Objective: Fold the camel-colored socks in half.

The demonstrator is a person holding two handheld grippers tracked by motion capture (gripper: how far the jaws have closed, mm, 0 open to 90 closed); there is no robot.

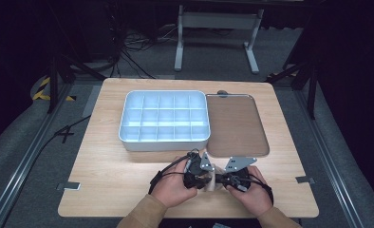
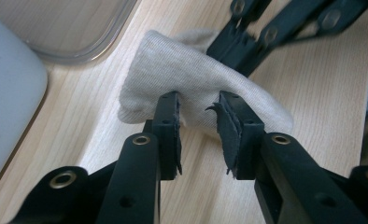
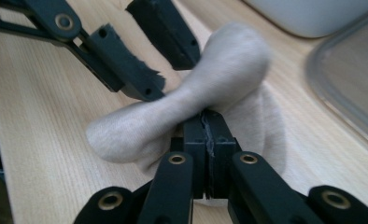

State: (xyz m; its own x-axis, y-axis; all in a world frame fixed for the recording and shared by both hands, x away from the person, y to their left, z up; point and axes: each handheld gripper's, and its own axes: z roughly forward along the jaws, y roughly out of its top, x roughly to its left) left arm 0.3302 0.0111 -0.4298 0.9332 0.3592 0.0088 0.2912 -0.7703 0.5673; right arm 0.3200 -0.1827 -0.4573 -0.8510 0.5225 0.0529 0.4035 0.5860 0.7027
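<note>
A small beige knit cloth point(image 1: 212, 180), bunched like a sock, lies on the wooden table near its front edge, between both grippers. My right gripper point(image 3: 207, 125) is shut on the cloth point(image 3: 224, 65) and pinches it into a narrow waist. My left gripper point(image 2: 198, 119) is open, with its jaws standing apart on either side of the cloth's point(image 2: 191, 74) near edge. In the high view the left gripper point(image 1: 201, 178) and right gripper point(image 1: 224, 179) face each other, tips almost meeting. From the right gripper view, the left gripper point(image 3: 170, 74) comes in from the upper left.
A white divided bin point(image 1: 164, 142) stands behind the hands at centre. A brown tray with a metal rim point(image 1: 236, 124) sits to its right. Bare wood point(image 1: 104, 180) lies to the left and right of the hands.
</note>
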